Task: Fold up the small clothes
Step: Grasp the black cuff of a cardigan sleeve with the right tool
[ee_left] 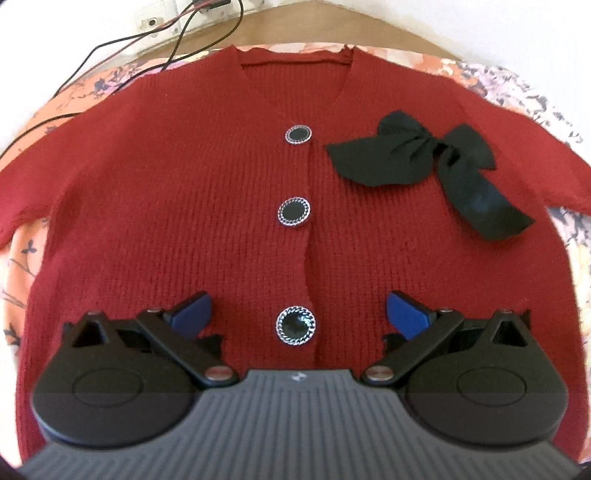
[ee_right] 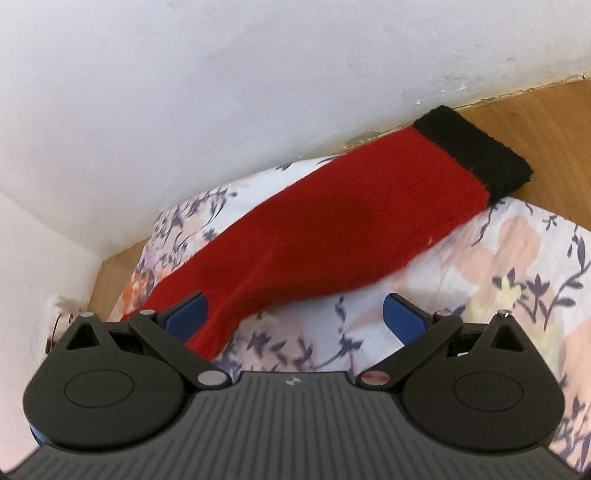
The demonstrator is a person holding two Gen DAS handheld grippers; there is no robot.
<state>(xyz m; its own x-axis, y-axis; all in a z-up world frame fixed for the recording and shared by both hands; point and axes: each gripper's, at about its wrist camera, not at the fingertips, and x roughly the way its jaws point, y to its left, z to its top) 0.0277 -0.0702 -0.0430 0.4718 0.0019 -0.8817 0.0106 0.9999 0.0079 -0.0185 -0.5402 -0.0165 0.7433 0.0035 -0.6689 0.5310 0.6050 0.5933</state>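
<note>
A red cardigan (ee_left: 184, 206) lies flat, front up, on a flowered sheet (ee_left: 22, 266); it covers most of the sheet in the left wrist view, w/ only a thin strip of sheet free at the left and right edges; the neckline is at the far side, near the wooden surface (ee_left: 388, 33) and the black cables (ee_left: 110, 40). Three buttons (ee_left: 293, 211) run down the middle; a black bow (ee_left: 424, 162) sits on the chest, to the right of them. The left gripper (ee_left: 298, 312) is released, jaws wide apart above the lowest button, holding nothing. In the right wrist view a sleeve (ee_right: 332, 229) stretches toward the wall (ee_right: 221, 92); its black cuff (ee_right: 476, 155) passes over the sheet's edge onto the wood. The right gripper (ee_right: 293, 314) is also released; the left pad (ee_right: 186, 314) is over the sleeve's near part, and I cannot tell if it touches; free sheet lies to the right.
</note>
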